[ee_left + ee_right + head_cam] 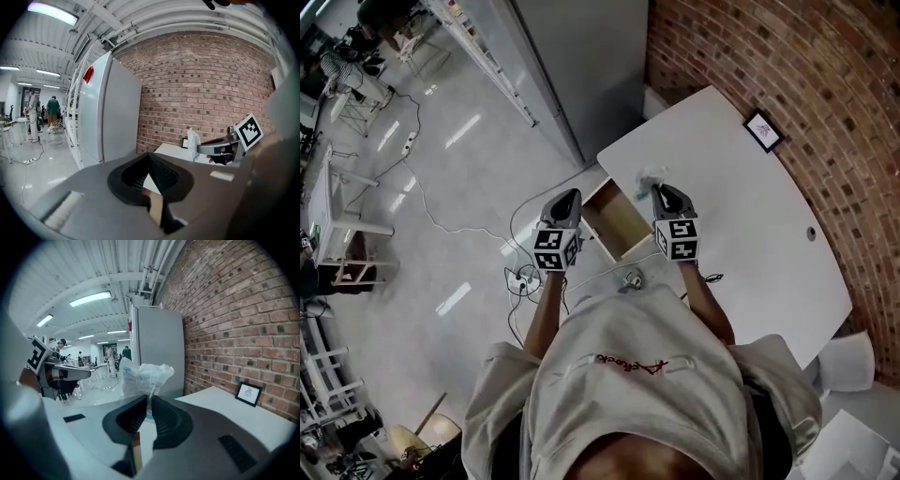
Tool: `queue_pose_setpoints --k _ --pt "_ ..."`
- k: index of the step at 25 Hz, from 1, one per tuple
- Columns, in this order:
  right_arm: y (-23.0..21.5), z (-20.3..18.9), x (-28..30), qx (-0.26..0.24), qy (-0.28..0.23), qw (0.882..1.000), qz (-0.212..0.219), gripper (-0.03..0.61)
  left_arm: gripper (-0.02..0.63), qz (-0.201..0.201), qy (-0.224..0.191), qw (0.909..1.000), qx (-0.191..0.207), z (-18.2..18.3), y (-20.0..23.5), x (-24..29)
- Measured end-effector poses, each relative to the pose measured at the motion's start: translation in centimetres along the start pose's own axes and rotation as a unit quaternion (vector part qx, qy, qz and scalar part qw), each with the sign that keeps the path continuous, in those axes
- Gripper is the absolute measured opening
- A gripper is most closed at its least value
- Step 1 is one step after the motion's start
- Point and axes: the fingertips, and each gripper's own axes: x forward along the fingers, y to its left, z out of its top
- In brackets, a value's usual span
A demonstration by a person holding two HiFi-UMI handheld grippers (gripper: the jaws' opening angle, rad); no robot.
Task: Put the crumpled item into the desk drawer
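Pale crinkled plastic, the crumpled item (pixel 649 178) shows in the head view as a small lump just ahead of the tips of the right gripper (pixel 666 193), over the white desk (pixel 741 216). It is too small there to read its shape. The open drawer (pixel 619 223) lies between this gripper and the left gripper (pixel 566 200). In the left gripper view, that gripper's jaws meet at their tips with nothing between them. Off to its right the item stands up from the other gripper's tip, and that gripper's rear is lost behind a blurred grey mass. In the right gripper view the jaws are pinched on the item's lower end, which they hide. Its long axis runs upward from the tips and flares at the top, and its blue print is illegible.
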Motion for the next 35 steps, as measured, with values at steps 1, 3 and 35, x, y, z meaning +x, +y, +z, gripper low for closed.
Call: queue_pose_setpoints --k 1,3,35 --pt "-0.4 -0.1 0.4 0.003 0.002 1.0 0.002 0.041 0.009 0.004 0.002 1.0 0.0 0.0 0.2 0.3" --pt "-0.9 -0.4 1.1 0.007 0.005 1.0 0.008 0.041 0.009 0.012 0.007 0.9999 -0.001 -0.1 0.5 0.6" --pt "6.5 -9.3 4.9 0.066 0.097 0.991 -0.057 0.041 0.009 -0.149 0.111 0.9823 -0.02 -10.6 2.5 4.6"
